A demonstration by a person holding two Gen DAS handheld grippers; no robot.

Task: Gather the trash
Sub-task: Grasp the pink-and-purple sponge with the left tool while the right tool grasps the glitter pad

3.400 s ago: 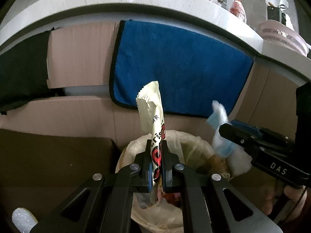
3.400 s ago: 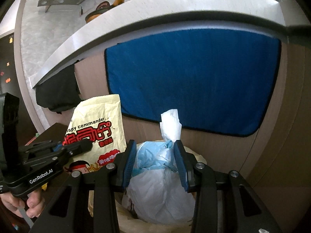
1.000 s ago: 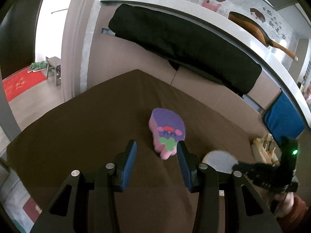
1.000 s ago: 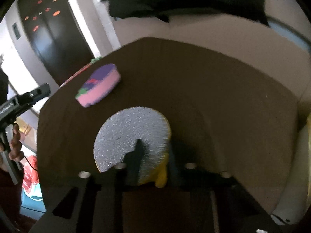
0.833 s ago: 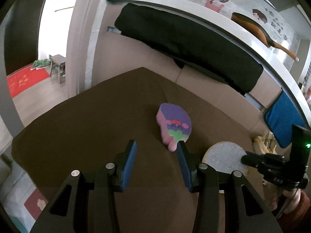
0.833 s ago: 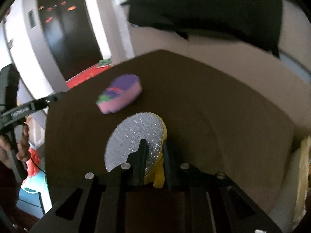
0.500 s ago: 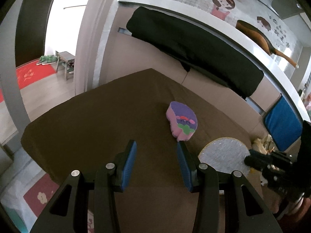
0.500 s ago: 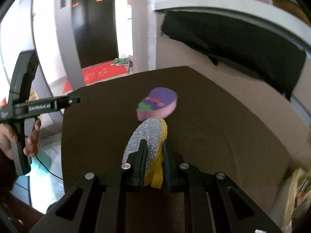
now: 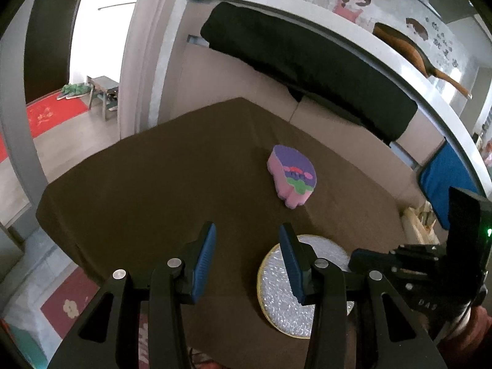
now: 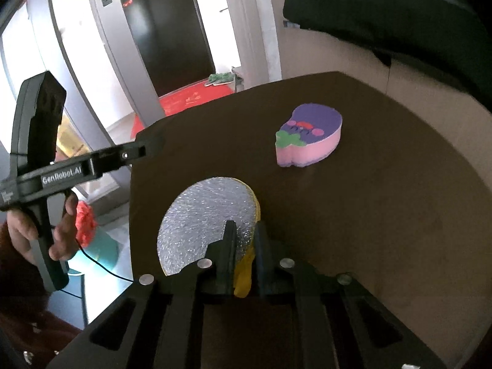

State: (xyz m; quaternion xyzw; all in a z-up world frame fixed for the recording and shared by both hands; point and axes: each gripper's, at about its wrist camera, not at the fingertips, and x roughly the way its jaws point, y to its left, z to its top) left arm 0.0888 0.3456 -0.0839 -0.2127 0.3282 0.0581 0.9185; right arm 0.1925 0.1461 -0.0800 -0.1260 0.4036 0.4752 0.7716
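Gripping the round silver sponge by its edge, the right gripper holds it above the brown table; the left gripper hangs half-open and empty, near the pink sponge

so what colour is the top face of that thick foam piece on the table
Purple, with red and green shapes, over pink sides: the foam piece shows best in the right wrist view.
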